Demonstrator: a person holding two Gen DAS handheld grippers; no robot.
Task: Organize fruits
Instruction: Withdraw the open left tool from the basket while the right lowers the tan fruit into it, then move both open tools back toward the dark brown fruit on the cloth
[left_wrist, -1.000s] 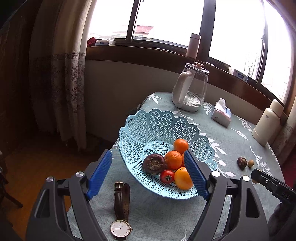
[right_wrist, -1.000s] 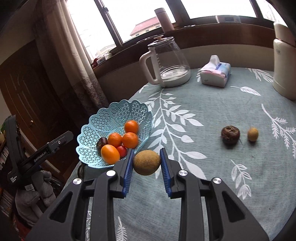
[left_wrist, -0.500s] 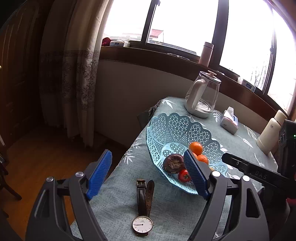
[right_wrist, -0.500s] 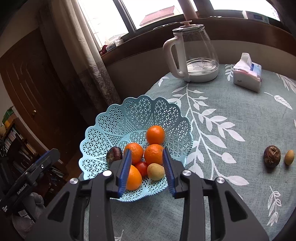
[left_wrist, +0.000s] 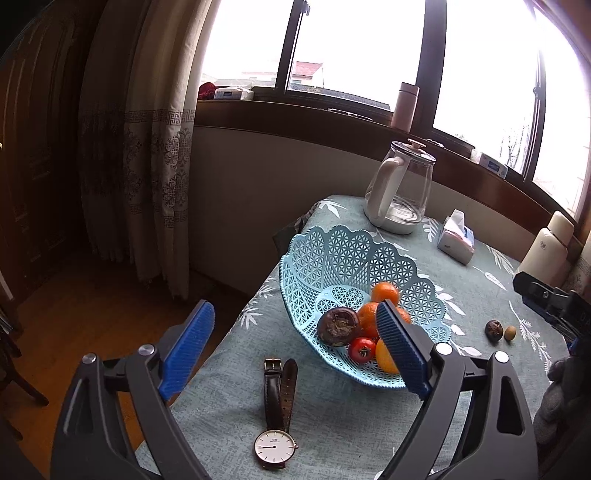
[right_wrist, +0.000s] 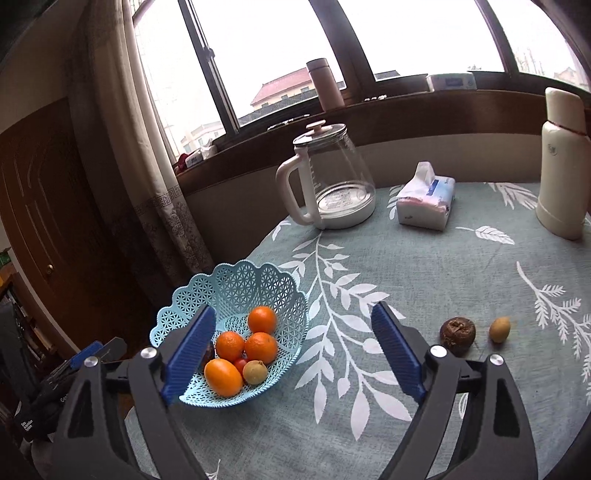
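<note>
A light blue lattice basket sits near the table's left edge, holding several oranges, a small red fruit, a dark purple fruit and a yellow-brown fruit. On the cloth to the right lie a dark wrinkled fruit and a small yellow fruit. My right gripper is open and empty, raised between the basket and those two fruits. My left gripper is open and empty, near the table's front left edge.
A wristwatch lies on the cloth in front of the basket. At the back stand a glass kettle, a tissue pack and a white thermos. The table edge drops to a wooden floor at left.
My right gripper opened and left the yellow-brown fruit in the basket, then drew back and up. My left gripper swung slightly, still open.
</note>
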